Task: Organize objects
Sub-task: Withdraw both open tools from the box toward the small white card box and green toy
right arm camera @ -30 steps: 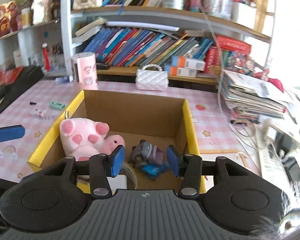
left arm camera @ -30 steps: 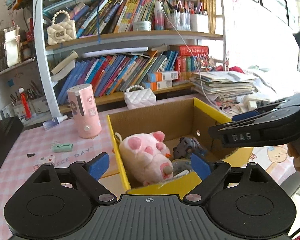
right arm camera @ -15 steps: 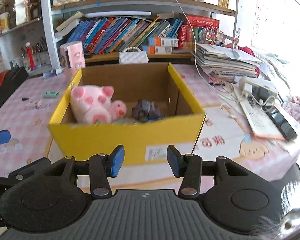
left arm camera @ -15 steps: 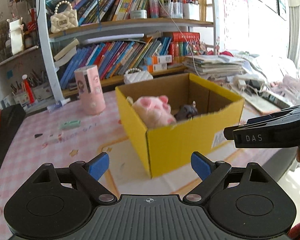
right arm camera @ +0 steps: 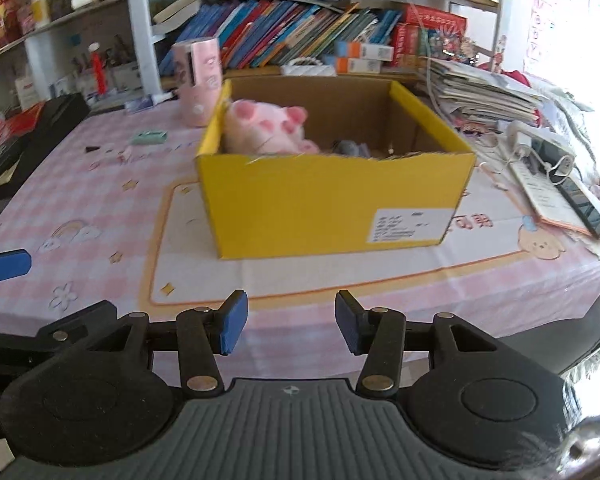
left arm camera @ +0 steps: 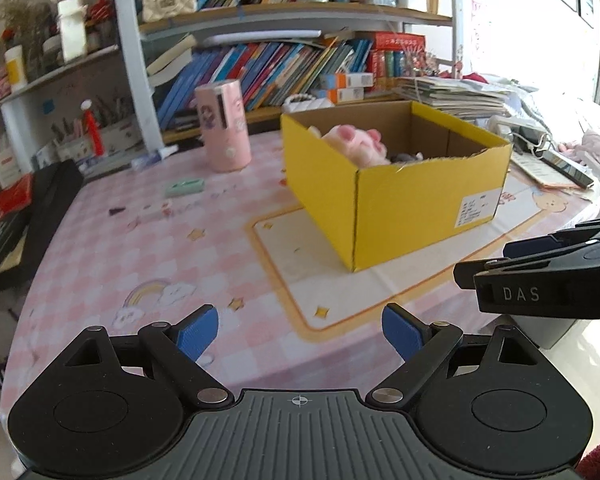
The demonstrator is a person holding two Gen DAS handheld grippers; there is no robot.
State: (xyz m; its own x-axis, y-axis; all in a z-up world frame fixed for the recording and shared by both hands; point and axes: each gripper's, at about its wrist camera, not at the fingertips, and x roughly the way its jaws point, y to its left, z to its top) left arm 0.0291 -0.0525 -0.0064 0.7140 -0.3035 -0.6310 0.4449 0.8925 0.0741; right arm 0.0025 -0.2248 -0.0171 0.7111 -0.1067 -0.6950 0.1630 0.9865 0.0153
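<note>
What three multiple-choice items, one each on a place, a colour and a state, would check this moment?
1. Where is the pink plush toy?
A. inside the yellow cardboard box
B. on the shelf
C. on the tablecloth

2. What colour is the upright cylinder behind the box?
A. green
B. pink
C. black

3. How do the left gripper jaws stand?
A. shut on the toy
B. shut, empty
C. open, empty

Key: 1 A, the toy shows above the box rim; 2 B, its wall is pink; 3 C, only tablecloth shows between the wide blue pads.
</note>
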